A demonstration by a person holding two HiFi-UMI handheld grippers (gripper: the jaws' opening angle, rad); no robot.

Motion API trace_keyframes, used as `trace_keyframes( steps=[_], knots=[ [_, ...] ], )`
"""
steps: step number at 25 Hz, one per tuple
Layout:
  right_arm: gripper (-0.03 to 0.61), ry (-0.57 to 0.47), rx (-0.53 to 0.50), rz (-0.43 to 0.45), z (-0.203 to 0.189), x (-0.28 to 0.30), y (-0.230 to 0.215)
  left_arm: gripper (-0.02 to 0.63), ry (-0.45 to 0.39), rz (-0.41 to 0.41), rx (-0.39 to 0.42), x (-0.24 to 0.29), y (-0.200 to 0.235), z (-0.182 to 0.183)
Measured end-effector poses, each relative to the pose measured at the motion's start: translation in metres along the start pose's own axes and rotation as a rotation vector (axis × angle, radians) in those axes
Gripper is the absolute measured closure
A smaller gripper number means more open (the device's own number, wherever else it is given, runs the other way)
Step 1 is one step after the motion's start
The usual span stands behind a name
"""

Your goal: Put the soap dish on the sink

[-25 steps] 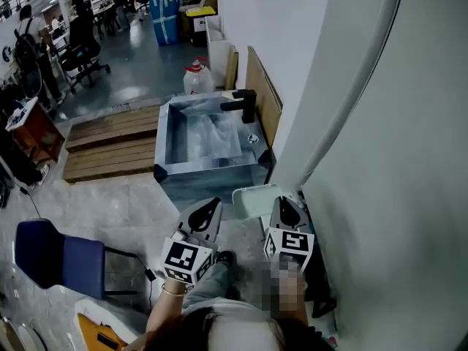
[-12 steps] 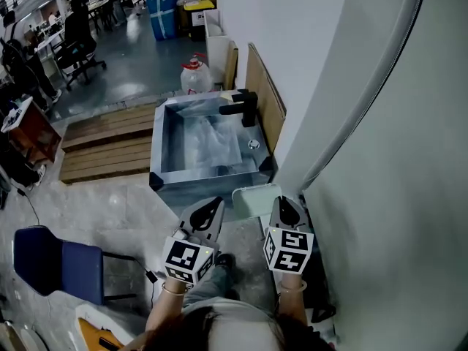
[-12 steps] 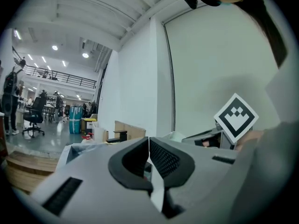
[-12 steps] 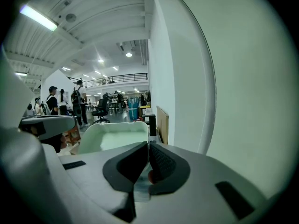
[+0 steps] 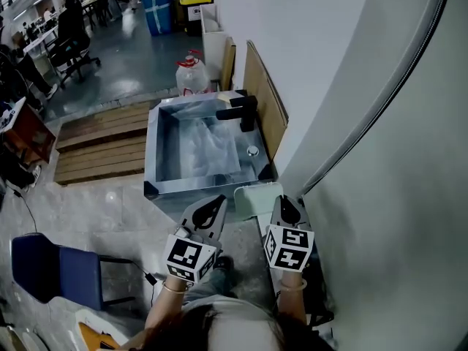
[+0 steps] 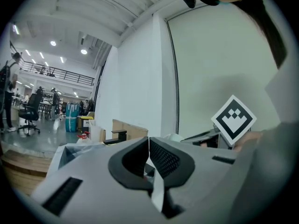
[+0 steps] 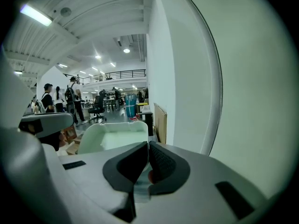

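right gripper [image 7: 148, 146]: pinched on dish [image 7: 112, 135] rim, dish held just ahead and left | left gripper [image 6: 148, 143]: pressed together, nothing held | sink [image 5: 152, 139]: ahead of both

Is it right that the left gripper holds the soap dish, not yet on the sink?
Not quite: the right gripper holds the soap dish, as the right gripper view shows; the left gripper is shut on nothing. The dish is not yet on the sink.
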State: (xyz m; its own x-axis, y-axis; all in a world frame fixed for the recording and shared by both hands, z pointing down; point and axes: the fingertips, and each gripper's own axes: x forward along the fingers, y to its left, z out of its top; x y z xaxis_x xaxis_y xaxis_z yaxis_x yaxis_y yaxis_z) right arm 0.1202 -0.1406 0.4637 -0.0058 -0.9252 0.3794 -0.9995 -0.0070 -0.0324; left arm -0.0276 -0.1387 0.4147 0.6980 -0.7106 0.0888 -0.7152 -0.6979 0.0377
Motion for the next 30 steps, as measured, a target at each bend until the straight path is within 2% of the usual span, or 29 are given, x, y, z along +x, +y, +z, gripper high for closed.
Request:
trace_keyframes(
  steps=[13,17,23,30],
  knots=[
    [0.548,0.009,-0.015,-0.037,0.027,0.055,-0.003,0.604,-0.018,-0.045,-0.002,0.05,0.042,0.012],
    [0.548,-0.019,-0.016,-0.016,0.037,0.068,0.001,0.604,-0.021,-0.061,0.003,0.064,0.054,0.018],
    [0.548,0.017,-0.026,-0.035,0.039,0.08,0.0,0.604,-0.021,-0.082,-0.004,0.076,0.06,0.023],
    [0.548,0.041,-0.028,-0.02,0.034,0.104,-0.008,0.604,-0.015,-0.063,-0.011,0.095,0.068,0.019]
  ],
)
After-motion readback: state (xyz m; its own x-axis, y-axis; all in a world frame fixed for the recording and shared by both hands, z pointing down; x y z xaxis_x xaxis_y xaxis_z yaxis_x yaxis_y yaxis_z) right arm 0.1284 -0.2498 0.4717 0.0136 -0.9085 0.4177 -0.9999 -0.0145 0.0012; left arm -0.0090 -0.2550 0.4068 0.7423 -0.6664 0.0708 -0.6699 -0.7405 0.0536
